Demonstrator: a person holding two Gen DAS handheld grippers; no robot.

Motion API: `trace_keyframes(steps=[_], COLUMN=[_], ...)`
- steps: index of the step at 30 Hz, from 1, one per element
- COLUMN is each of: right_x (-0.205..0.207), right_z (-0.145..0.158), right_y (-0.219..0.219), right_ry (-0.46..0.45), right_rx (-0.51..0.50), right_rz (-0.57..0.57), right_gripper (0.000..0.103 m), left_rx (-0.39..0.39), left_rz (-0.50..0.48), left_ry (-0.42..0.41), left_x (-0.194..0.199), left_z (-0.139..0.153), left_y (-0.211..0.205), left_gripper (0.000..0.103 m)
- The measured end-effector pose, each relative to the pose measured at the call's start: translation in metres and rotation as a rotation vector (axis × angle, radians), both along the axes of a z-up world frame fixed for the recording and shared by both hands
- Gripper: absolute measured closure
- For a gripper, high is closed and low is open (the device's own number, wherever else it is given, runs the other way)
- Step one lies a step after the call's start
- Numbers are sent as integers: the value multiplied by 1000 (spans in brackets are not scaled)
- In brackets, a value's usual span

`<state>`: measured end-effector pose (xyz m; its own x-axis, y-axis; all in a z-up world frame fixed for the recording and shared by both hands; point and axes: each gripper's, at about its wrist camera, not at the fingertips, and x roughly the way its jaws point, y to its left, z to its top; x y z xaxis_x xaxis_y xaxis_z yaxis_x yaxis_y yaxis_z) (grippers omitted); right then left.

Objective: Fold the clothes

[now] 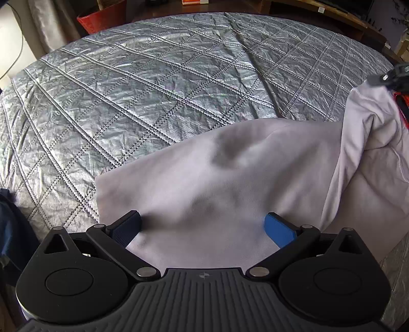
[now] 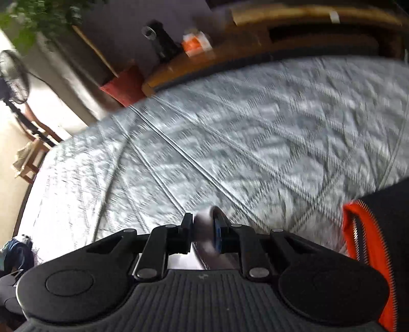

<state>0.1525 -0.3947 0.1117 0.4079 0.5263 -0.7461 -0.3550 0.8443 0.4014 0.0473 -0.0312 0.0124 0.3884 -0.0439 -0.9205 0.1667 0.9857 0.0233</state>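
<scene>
A pale white garment [image 1: 230,178] lies on the grey quilted bedspread [image 1: 127,89], its left corner flat. My left gripper [image 1: 203,222] is open right above the garment's near part, its blue pads [image 1: 278,228] wide apart with cloth bulging between them. The garment's right side rises in a fold to my right gripper [image 1: 391,76] at the right edge of the left wrist view. In the blurred right wrist view, my right gripper [image 2: 204,229] is shut on a strip of that white garment [image 2: 204,245], held above the bedspread [image 2: 230,140].
A black garment with an orange zip edge [image 2: 358,242] hangs at the right, also showing as orange trim [image 1: 402,104]. Dark blue clothing [image 1: 7,217] sits at the bed's left edge. Beyond the bed are a red bin [image 1: 99,21], wooden furniture [image 2: 281,33] and a fan [image 2: 12,76].
</scene>
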Motion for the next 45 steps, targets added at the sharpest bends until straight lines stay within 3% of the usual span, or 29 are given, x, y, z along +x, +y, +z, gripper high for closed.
trace_keyframes(steps=[3,5,9,11,13,15,19,22,24,26,30,37,40,45], right_x=[-23,-54,-132,-162,-187,-204,-207,-202,-200,-204,-200,-190,-188,-210], right_z=[25,42,43,29,8,-7,-11,-4,-1,3,-1,-10,-20,-28], right_y=[-11,-17,-21,-28,-34,-43,-58,-64,-67,-65,-68,-102,-99,-108], right_ry=[-146,-291,-552,-554,-522,-432,-312,-264,-238,-224,-152,87,165,221], right_rx=[36,23,-142,-209,-281,-322,-296,-265,-203,-162,-54,311,315,359], right_rz=[21,75,191,182,177,136,-54,-187,-253,-249,-288,-525,-570,-729], right_gripper=[89,89,89,89,89,89,68,67,67,67,63,63,65,66], left_rx=[1,1,2,3,4,4,6,21,81,129,53,96,118,154], left_rz=[0,0,-6,-10,-14,-18,-26,-53,-99,-143,-226,-329,-358,-404], left_ry=[-4,-4,1,4,7,11,17,10,-57,-119,-157,-144,-134,-116], left_x=[-1,-2,0,1,3,4,7,8,6,3,-4,-16,-21,-29], left_z=[1,-1,2,5,7,9,14,19,27,35,45,31,26,18], left_y=[-4,-5,-5,-5,-5,-5,-5,-6,-11,-16,-29,-47,-52,-59], left_gripper=[0,0,0,0,0,0,0,0,0,0,0,0,0,0])
